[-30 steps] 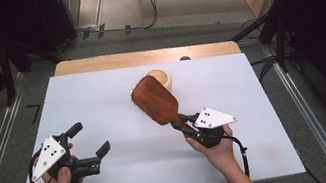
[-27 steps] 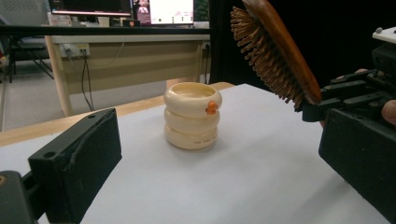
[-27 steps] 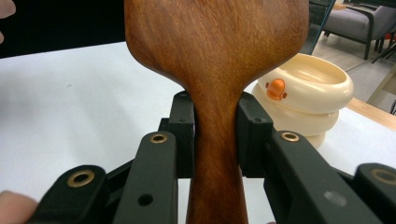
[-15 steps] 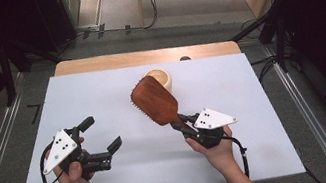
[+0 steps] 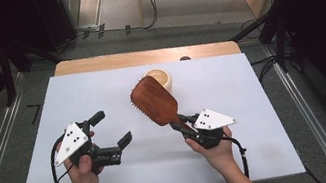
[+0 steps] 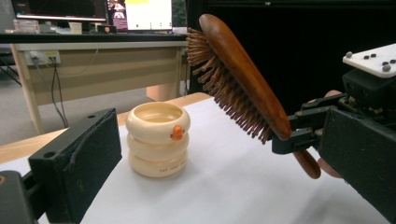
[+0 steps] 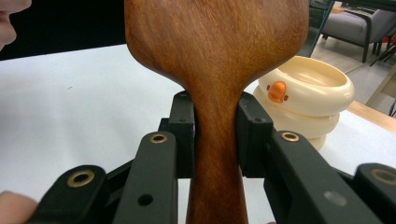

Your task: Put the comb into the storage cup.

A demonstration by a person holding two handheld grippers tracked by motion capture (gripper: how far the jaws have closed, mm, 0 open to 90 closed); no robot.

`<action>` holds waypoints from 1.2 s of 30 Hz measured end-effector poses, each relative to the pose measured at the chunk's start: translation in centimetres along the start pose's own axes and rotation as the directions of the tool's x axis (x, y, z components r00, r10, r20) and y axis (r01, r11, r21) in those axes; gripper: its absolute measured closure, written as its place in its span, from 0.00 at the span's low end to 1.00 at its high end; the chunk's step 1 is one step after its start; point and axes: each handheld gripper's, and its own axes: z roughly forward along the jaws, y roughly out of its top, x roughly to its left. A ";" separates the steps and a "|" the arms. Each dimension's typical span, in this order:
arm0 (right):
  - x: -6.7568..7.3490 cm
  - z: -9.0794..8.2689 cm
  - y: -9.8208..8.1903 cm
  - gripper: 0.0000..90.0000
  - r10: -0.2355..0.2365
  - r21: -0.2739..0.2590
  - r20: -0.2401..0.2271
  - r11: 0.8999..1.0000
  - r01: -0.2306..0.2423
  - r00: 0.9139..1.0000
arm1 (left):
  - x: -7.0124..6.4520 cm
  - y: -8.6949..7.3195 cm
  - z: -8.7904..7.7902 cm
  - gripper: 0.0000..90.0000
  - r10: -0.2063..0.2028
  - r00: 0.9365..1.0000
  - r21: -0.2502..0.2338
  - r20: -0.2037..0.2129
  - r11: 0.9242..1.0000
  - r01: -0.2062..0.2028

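Two hand-held grippers: my right hand-held gripper (image 5: 182,121) pinches the handle of the brown wooden paddle hairbrush (image 5: 155,100), raised beside the cream ringed cup (image 5: 159,79); my left hand-held gripper (image 5: 112,129), spread wide, holds nothing.

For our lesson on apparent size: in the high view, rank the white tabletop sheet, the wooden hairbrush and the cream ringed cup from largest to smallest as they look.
1. White tabletop sheet, by far the largest.
2. Wooden hairbrush, held raised toward the camera, so it may look bigger than it is.
3. Cream ringed cup, partly hidden behind the brush.
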 end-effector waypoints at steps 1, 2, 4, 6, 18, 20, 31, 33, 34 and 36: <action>0.0 0.0 0.0 0.77 -0.001 -0.001 -0.002 1.000 0.001 1.000 | -0.1 0.1 0.2 0.00 -0.003 1.000 0.000 0.003 1.000 0.003; 0.0 0.0 0.0 0.77 -0.002 -0.001 -0.001 1.000 0.002 1.000 | -0.1 0.1 0.3 0.00 -0.005 1.000 -0.003 0.008 1.000 0.005; 0.1 0.0 0.0 0.77 -0.002 -0.003 -0.001 1.000 0.002 1.000 | -0.1 0.1 0.6 0.00 -0.017 1.000 -0.004 0.013 1.000 0.017; 0.1 0.0 0.0 0.77 -0.002 -0.004 0.000 1.000 0.002 1.000 | -0.2 0.1 0.9 0.00 -0.020 1.000 -0.001 0.016 1.000 0.020; 0.5 0.2 0.0 0.77 -0.008 -0.012 -0.009 1.000 0.008 1.000 | -0.6 0.5 2.6 0.00 -0.040 0.997 0.003 0.060 0.999 0.040; 0.6 0.2 0.0 0.77 -0.011 -0.013 -0.011 1.000 0.011 1.000 | -0.7 0.5 2.9 0.00 -0.036 0.997 0.009 0.062 0.999 0.036; 1.1 0.4 0.0 0.77 -0.011 -0.022 -0.019 1.000 0.011 1.000 | -1.1 0.2 4.4 0.00 -0.051 0.997 0.020 0.063 0.999 0.050; 1.2 0.4 0.1 0.77 -0.012 -0.025 -0.024 1.000 0.011 1.000 | -1.3 0.3 4.6 0.00 -0.044 0.997 0.018 0.059 0.999 0.043; 1.3 0.4 0.1 0.77 -0.013 -0.025 -0.026 1.000 0.013 1.000 | -1.4 0.3 4.7 0.00 -0.041 0.997 0.017 0.062 0.999 0.040; 1.4 0.5 0.1 0.77 -0.015 -0.027 -0.030 1.000 0.014 0.999 | -1.5 0.4 4.9 0.00 -0.037 0.998 0.018 0.059 0.999 0.036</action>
